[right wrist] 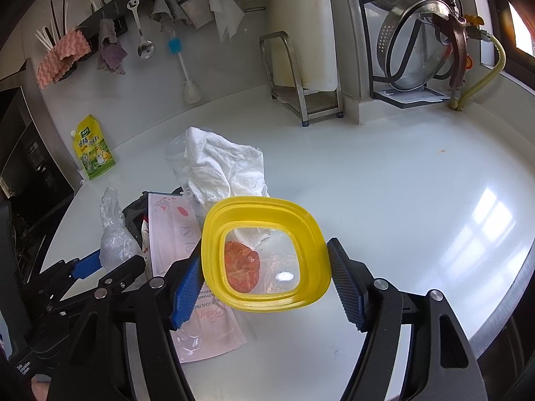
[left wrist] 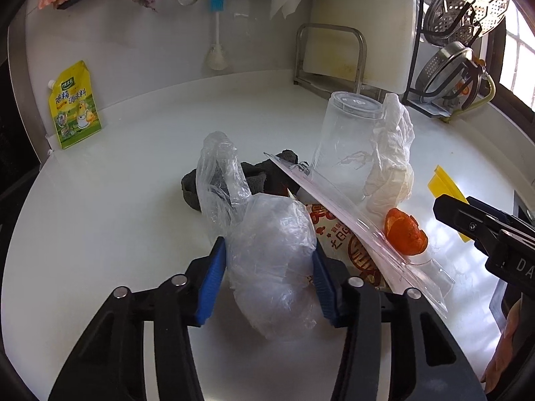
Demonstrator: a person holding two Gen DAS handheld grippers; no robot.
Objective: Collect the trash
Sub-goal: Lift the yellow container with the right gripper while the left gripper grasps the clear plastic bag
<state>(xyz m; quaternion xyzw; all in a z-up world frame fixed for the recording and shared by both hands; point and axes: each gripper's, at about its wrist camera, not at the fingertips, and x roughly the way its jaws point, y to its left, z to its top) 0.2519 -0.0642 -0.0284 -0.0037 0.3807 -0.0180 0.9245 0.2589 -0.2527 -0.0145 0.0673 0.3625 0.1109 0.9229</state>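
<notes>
Crinkled clear plastic bag (left wrist: pixel 271 267), knotted and puffed, sits on the white counter (left wrist: pixel 117 200) at the near edge of the trash pile. Left gripper (left wrist: pixel 269 279) brackets it: both blue pads (left wrist: pixel 210 287) press the film on either side, so it reads as clamped on the bag, though the bag's base looks still on the counter.

Just right of the bag: a red-printed wrapper (left wrist: pixel 337 234), overlain by a long clear blister pack (left wrist: pixel 354 220) lying slantwise. Orange peel (left wrist: pixel 404 234) touches the pack's far side. Behind stand an upturned clear cup (left wrist: pixel 347 143), a crumpled white tissue (left wrist: pixel 391 157) against it, and a dark rag (left wrist: pixel 240 177).

Right gripper (right wrist: pixel 264 284) holds a yellow-rimmed lid (right wrist: pixel 264 257) between its pads; left pad touches the rim, right pad sits just beside it. Grip looks loose; cannot tell if it is truly pinched.

Judgement for this step: squeeze gently, as the bag is air-filled and will slip or burst under hard pressure. Lift straight up, since the blister pack's edge lies near the right pad and could drag the pile along.

Seasoning pouch (left wrist: pixel 75 107) stands well apart against the back wall; likely not trash.
</notes>
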